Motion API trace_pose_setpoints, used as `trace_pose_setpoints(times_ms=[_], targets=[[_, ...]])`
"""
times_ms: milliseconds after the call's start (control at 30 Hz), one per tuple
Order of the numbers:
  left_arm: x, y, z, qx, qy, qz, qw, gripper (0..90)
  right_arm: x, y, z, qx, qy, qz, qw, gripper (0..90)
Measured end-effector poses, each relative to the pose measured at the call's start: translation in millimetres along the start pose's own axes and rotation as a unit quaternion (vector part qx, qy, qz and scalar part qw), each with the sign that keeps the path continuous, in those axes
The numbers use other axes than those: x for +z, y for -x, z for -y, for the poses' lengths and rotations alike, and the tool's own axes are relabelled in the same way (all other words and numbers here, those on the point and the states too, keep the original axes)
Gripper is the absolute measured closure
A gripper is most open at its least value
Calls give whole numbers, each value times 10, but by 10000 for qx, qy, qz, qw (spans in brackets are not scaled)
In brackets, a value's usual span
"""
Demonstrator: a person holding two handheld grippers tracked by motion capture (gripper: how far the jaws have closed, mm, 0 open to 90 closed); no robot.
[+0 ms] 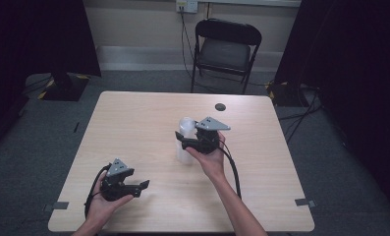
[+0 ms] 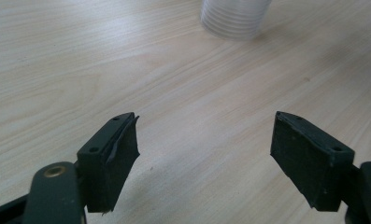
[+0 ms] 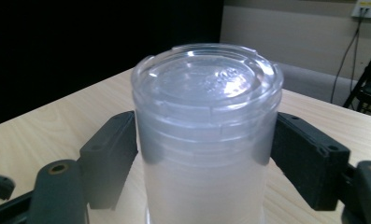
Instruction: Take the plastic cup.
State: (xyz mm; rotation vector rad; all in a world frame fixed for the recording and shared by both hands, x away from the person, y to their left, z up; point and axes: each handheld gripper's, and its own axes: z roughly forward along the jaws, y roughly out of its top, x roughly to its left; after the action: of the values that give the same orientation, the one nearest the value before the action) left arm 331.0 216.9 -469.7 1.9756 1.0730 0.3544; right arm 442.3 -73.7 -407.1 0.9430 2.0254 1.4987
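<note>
Overhead, pale wooden table [image 1: 133,128] — grey carpet [image 1: 45,128].

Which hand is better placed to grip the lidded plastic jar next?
Right. The right hand-held gripper already straddles the translucent lidded jar, jaws beside its walls. The left hand-held gripper sits open, away over bare table.

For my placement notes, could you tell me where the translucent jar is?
The jar stands mid-table, between the right gripper's pads, beyond the left gripper.
</note>
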Motion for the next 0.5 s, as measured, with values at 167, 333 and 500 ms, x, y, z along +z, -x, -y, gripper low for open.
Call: trace_pose_setpoints(times_ms=[167, 333, 500], targets=[[-4, -6, -1, 2, -5, -12, 10000, 230, 34, -31, 30, 68, 20, 82, 9999, 264], [-4, -5, -2, -9, -24, -6, 10000, 231, 62, -69, 86, 174, 94, 262, 9995, 268], [-11, -8, 0, -31, 6, -11, 10000, 230, 97, -106, 143, 86, 72, 401, 9991, 282]])
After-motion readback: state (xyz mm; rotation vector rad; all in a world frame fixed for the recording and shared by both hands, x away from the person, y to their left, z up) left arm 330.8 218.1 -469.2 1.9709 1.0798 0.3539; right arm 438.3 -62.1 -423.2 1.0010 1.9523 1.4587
